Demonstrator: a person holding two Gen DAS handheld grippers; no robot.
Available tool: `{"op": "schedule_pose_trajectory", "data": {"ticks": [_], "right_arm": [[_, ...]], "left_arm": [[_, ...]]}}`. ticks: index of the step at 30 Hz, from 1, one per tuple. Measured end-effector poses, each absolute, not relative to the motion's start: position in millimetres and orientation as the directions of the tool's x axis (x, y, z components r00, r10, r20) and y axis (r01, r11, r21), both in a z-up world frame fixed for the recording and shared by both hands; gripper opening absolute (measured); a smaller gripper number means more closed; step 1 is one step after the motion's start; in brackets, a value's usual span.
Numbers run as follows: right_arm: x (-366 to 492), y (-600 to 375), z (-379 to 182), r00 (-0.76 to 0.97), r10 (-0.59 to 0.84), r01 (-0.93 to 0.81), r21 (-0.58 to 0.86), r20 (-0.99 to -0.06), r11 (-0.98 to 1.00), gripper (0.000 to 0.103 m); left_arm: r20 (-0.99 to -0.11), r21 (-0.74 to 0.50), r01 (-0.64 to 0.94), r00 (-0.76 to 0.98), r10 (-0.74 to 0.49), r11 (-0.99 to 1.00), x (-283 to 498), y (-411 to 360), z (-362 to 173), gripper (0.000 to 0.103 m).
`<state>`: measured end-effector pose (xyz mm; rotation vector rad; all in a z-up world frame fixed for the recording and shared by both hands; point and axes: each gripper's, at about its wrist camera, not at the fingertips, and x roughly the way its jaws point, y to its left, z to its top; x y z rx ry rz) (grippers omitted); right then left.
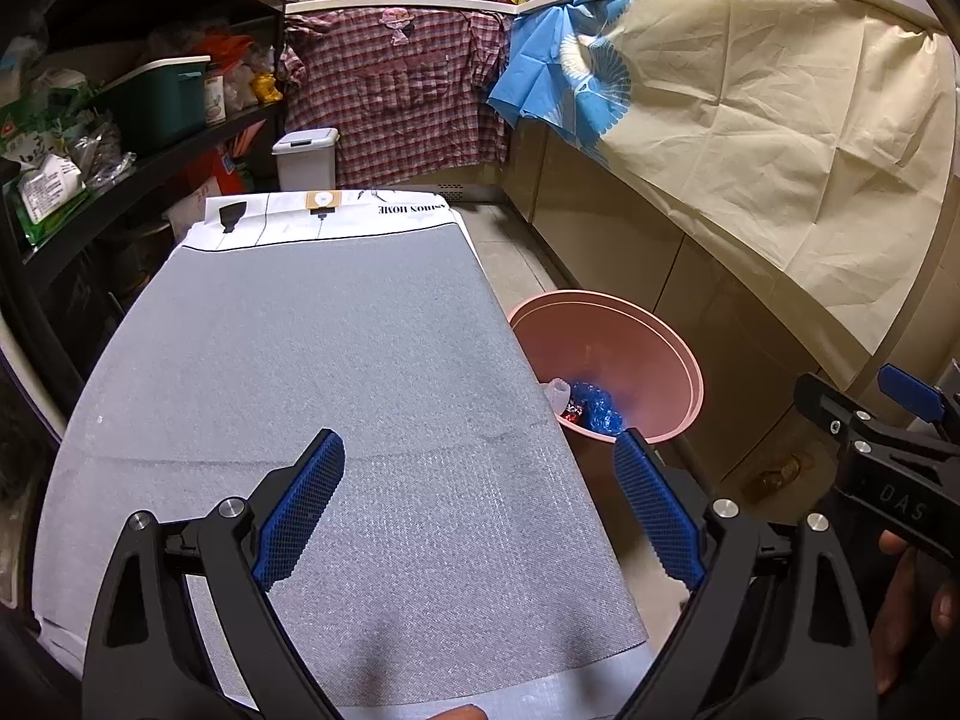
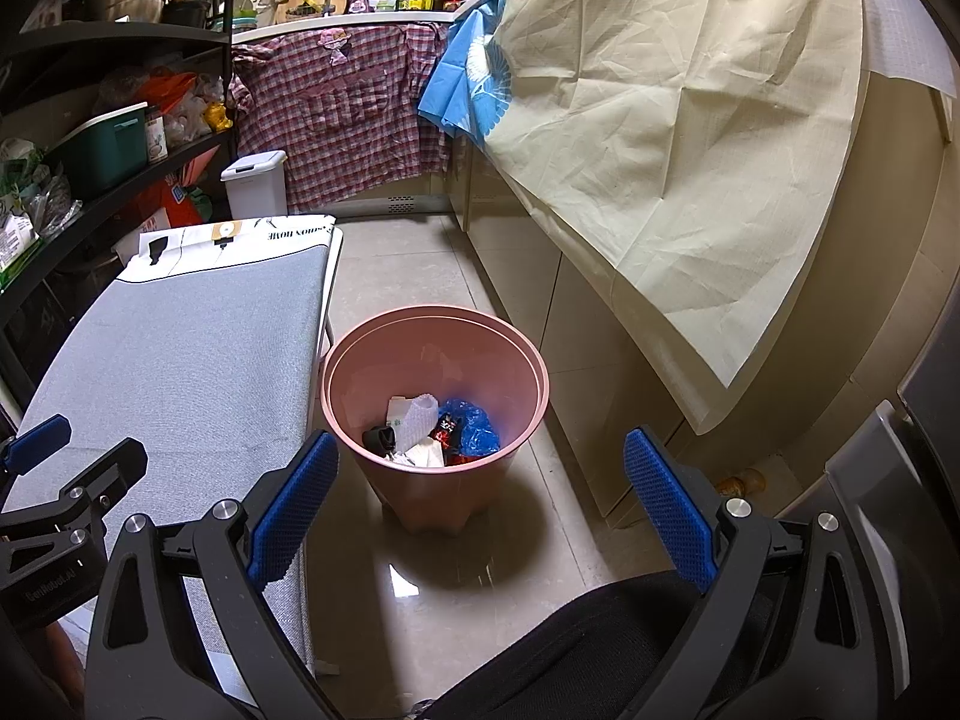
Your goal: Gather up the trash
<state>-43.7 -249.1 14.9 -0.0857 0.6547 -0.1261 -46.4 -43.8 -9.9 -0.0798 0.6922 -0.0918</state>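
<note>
The left claw [image 1: 479, 483] hangs over the grey tabletop [image 1: 336, 360] with its blue pads spread wide and nothing between them. The right claw [image 2: 480, 480] is just as wide open and just as empty, held above the tiled floor [image 2: 414, 276]. The pink bin [image 2: 435, 414] stands on that floor, close against the tabletop's edge — at about 12 o'clock from the right claw, 2 o'clock from the left. Inside lies the trash [image 2: 432, 432]: white scraps, a blue plastic wrapper, something black and red.
</note>
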Motion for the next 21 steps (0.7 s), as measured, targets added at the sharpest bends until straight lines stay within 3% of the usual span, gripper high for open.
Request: {"op": "schedule_pose_trajectory", "data": {"ticks": [21], "right_arm": [[-43.6, -249.4, 14.6, 0.786, -0.144, 0.09, -0.119, -0.602, 0.989, 0.094]], "left_arm": [[-0.642, -0.124, 0.067, 0.756, -0.131, 0.99, -45.9, -41.8, -13.3, 0.088]]}}
